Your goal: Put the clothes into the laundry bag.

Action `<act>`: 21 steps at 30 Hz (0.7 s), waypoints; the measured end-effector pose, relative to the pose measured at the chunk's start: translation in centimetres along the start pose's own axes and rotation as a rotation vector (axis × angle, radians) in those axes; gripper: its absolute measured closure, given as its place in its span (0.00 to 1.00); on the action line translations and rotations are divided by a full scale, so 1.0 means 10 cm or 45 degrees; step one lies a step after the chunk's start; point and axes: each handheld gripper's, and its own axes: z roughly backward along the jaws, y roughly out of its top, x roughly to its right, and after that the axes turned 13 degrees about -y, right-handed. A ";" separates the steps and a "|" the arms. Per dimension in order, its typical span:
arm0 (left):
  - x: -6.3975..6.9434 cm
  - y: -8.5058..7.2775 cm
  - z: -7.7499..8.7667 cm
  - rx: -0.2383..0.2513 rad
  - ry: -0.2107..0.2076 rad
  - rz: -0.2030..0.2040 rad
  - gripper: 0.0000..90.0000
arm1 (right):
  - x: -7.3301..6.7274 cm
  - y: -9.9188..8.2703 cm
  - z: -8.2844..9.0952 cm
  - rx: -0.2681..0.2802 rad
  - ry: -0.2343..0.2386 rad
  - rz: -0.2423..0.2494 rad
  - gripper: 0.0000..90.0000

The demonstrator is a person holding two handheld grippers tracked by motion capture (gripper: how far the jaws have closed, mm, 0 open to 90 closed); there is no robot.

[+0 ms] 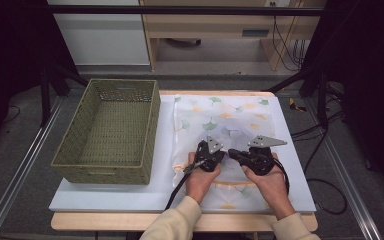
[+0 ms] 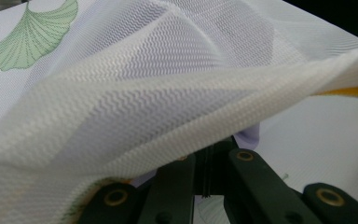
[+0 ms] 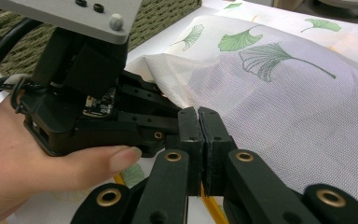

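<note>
Cloth (image 1: 230, 125), sheer white with green leaf print, lies spread on the table (image 1: 105, 197), right of the basket (image 1: 111, 130). Its near-centre part is pinched up into a fold. Left gripper (image 1: 219, 156): jaws closed on that fold, fabric draping over them in its own view. Right gripper (image 1: 233, 153): jaws closed on the cloth edge, just beside the left. Basket well apart from both.
</note>
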 end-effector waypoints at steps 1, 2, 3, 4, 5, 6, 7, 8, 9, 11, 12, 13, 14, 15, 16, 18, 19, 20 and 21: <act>0.00 0.00 -0.01 -0.003 0.001 -0.003 1.00 | 0.00 0.00 0.00 -0.001 0.000 -0.002 0.99; -0.01 0.00 -0.02 -0.004 0.002 -0.003 1.00 | 0.01 0.00 0.00 -0.005 0.000 -0.001 0.99; -0.01 0.00 -0.03 -0.004 0.003 -0.001 1.00 | 0.01 0.00 0.00 -0.005 -0.001 0.000 0.99; -0.01 0.01 -0.03 -0.005 0.006 -0.004 1.00 | 0.01 0.00 -0.01 -0.008 -0.001 -0.004 0.99; -0.02 0.01 -0.03 -0.005 0.009 -0.006 1.00 | 0.02 0.00 -0.01 -0.007 0.000 -0.005 0.99; -0.02 0.01 -0.04 -0.005 0.009 -0.008 1.00 | 0.02 0.00 -0.01 -0.009 0.002 -0.011 0.99; -0.03 0.02 -0.04 -0.011 0.011 -0.011 1.00 | 0.02 0.00 -0.01 -0.007 0.002 -0.008 0.99; -0.03 0.03 -0.05 -0.010 0.013 -0.012 1.00 | 0.02 0.00 -0.02 -0.007 0.000 -0.007 0.99; -0.04 0.03 -0.05 -0.007 0.014 -0.012 1.00 | 0.02 0.00 -0.02 -0.006 -0.001 -0.009 0.99; -0.05 0.04 -0.06 -0.011 0.021 -0.014 1.00 | 0.03 0.00 -0.03 -0.008 0.001 -0.016 0.99; -0.05 0.04 -0.06 -0.007 0.023 -0.009 1.00 | 0.03 0.00 -0.03 -0.010 0.000 -0.014 0.99; -0.05 0.04 -0.07 -0.008 0.026 -0.011 1.00 | 0.04 0.00 -0.04 -0.010 0.001 -0.017 0.99; -0.06 0.04 -0.07 -0.008 0.028 -0.011 1.00 | 0.04 0.00 -0.04 -0.011 0.001 -0.021 0.99; -0.06 0.04 -0.08 -0.009 0.031 -0.014 1.00 | 0.04 -0.01 -0.04 -0.014 0.001 -0.022 0.99; -0.06 0.04 -0.08 -0.008 0.033 -0.012 1.00 | 0.05 -0.01 -0.04 -0.014 0.000 -0.017 0.99; -0.06 0.04 -0.08 -0.004 0.032 -0.010 1.00 | 0.05 -0.01 -0.04 -0.016 -0.001 -0.016 0.99; -0.06 0.04 -0.08 -0.001 0.032 -0.010 1.00 | 0.05 -0.01 -0.04 -0.015 -0.002 -0.014 0.99; -0.06 0.04 -0.08 0.006 0.030 -0.006 1.00 | 0.05 -0.01 -0.04 -0.012 -0.001 -0.021 0.99; -0.06 0.04 -0.08 0.003 0.031 -0.006 1.00 | 0.05 -0.01 -0.04 -0.012 -0.002 -0.024 0.99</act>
